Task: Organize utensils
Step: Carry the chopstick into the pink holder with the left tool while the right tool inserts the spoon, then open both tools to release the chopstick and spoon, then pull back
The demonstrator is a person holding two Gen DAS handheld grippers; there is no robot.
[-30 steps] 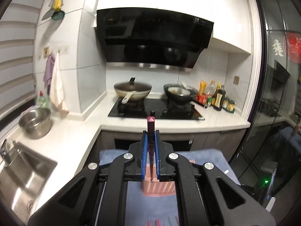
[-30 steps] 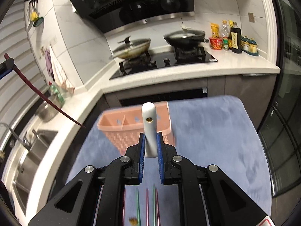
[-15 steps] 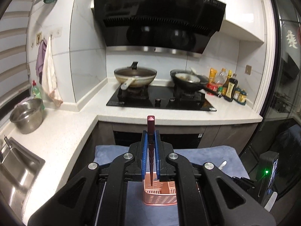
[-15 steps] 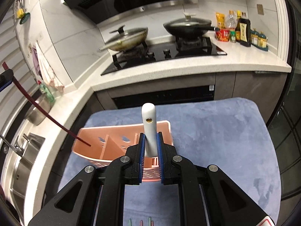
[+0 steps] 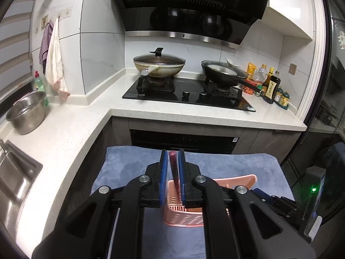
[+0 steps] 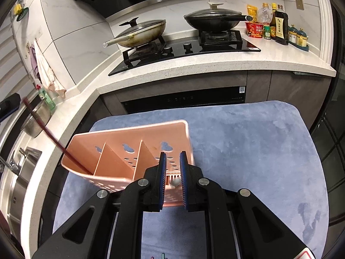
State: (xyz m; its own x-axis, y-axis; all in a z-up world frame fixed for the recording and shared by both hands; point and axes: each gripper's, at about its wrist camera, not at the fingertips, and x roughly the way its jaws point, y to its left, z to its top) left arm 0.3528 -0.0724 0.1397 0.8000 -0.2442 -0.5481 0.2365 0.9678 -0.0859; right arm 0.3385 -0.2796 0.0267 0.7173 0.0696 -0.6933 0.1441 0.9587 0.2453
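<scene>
A pink slotted utensil basket [image 6: 129,157] with three compartments stands on the blue mat [image 6: 248,151]; it also shows in the left wrist view [image 5: 237,179]. My left gripper [image 5: 172,157] has its jaws slightly apart around a dark red chopstick [image 5: 174,172], whose tip reaches into the basket's left compartment [image 6: 73,161]. My right gripper [image 6: 171,157] is open above the right compartment. A white utensil handle [image 6: 175,182] lies low inside that compartment, free of the pads.
The L-shaped white counter [image 5: 64,133] wraps left and behind, with a steel bowl [image 5: 25,114], sink [image 5: 13,177], hob with two pans [image 5: 159,64] and sauce bottles [image 6: 278,26]. Several coloured chopstick tips [image 6: 162,255] lie at the mat's near edge.
The right gripper opened and the white utensil dropped into the basket's right compartment. The left gripper lowered, the red chopstick sliding down into the left compartment as its jaws loosened.
</scene>
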